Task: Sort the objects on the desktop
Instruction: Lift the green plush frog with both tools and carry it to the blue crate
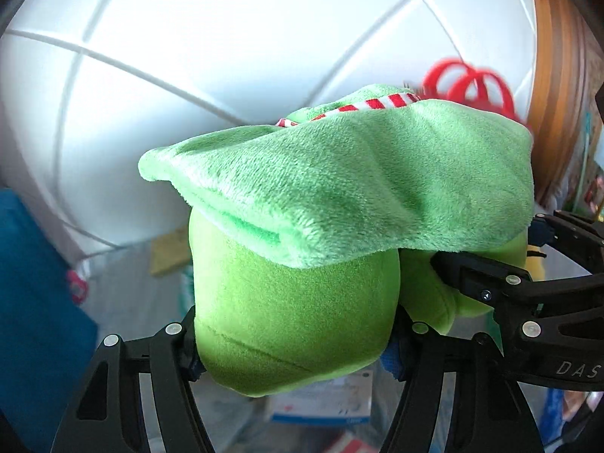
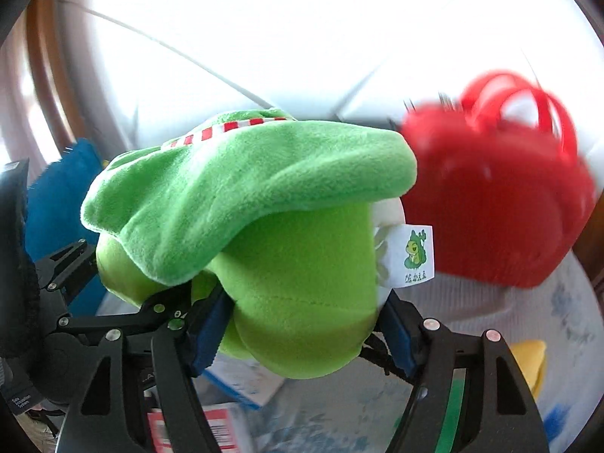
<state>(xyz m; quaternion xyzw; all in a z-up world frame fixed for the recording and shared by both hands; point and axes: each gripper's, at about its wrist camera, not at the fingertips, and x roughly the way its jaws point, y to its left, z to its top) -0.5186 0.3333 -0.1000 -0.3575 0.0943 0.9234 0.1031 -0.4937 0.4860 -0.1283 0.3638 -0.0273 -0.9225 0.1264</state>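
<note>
A green plush frog (image 1: 294, 321) with a floppy green hat (image 1: 358, 181) trimmed in red and white stripes hangs in the air between both grippers. My left gripper (image 1: 296, 343) is shut on one rounded part of its body. From the right, my right gripper (image 1: 487, 241) pinches another part under the hat. In the right wrist view the right gripper (image 2: 302, 321) squeezes the plush frog (image 2: 302, 283) with its blue pads, beside a white label (image 2: 415, 255) with a frog picture. The left gripper (image 2: 139, 271) grips the plush from the left.
A red handbag (image 2: 490, 196) stands behind the plush on the right, its handles (image 1: 468, 83) showing in the left wrist view. A blue object (image 1: 34, 302) lies to the left. Below are a white-and-blue box (image 1: 321, 404), a yellow item (image 2: 528, 362) and a patterned cloth (image 2: 558, 313).
</note>
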